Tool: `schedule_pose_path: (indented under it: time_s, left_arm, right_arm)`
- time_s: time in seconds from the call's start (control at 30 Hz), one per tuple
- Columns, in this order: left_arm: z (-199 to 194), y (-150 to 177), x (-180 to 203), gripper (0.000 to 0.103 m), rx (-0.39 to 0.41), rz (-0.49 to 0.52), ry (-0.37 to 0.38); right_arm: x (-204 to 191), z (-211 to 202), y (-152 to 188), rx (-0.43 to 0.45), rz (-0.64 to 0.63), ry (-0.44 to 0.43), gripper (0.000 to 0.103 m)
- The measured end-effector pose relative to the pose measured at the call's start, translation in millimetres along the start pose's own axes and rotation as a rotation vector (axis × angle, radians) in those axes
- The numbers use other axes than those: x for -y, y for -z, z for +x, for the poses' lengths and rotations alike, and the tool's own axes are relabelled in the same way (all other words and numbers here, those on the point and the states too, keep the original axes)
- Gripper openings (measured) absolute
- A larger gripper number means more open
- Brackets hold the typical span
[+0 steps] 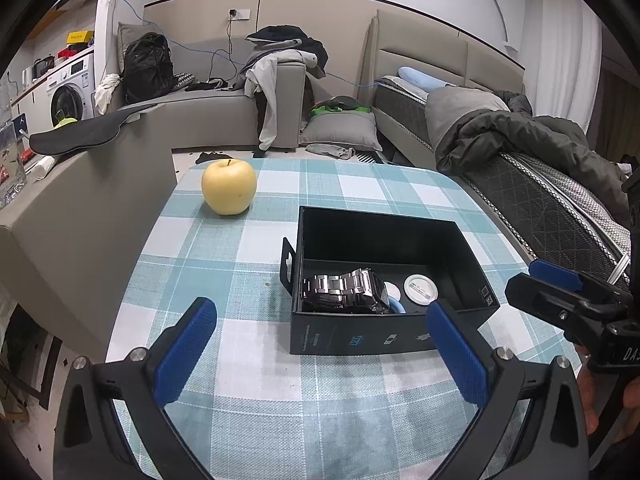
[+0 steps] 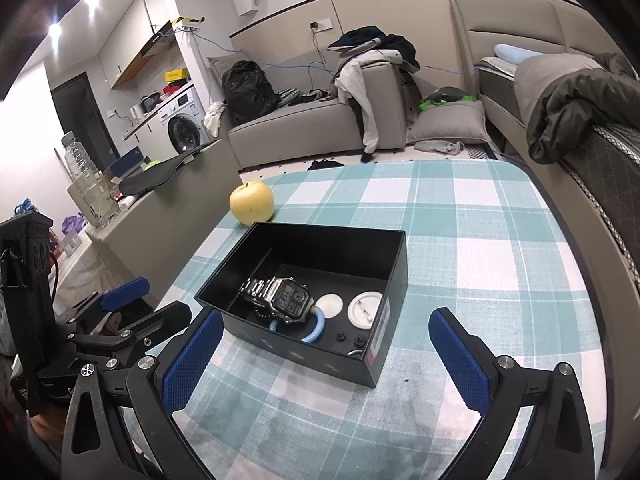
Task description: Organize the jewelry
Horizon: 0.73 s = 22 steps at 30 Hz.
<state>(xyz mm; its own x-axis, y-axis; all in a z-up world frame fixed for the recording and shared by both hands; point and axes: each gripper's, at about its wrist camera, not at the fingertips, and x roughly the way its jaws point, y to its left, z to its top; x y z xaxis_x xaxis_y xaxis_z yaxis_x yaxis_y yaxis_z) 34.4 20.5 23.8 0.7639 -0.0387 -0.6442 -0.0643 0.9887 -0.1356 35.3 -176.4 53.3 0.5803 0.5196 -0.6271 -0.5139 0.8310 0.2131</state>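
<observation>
An open black box [image 1: 472, 256] [image 2: 360, 364] stands on the checked tablecloth. Inside it lie a steel watch [image 1: 344, 290] [image 2: 280, 298], a light blue ring [image 2: 318, 328], two white round badges [image 1: 420, 289] [image 2: 366, 308] and small dark studs [image 2: 341, 336]. My left gripper [image 1: 320, 344] is open and empty, just in front of the box. My right gripper [image 2: 326, 352] is open and empty, its fingers either side of the box's near corner. The right gripper also shows at the right edge of the left wrist view [image 1: 560, 296], and the left gripper at the left of the right wrist view [image 2: 132, 308].
A yellow apple [image 1: 229, 187] [image 2: 252, 202] sits on the table [image 1: 248, 400] behind the box to the left. A grey sofa [image 1: 208, 116] with clothes and a backpack stands beyond the table. A bed [image 1: 560, 200] runs along the table's right side.
</observation>
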Motion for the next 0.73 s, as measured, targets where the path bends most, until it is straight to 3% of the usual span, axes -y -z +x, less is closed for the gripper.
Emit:
schedule_pose_path:
  time_s: [0.73]
  left_arm:
    - [-1.8, 0.4, 1.6, 0.102, 0.006, 0.021, -0.002]
  right_arm:
    - [-2.1, -1.6, -3.1, -0.001, -0.008, -0.010, 0.103]
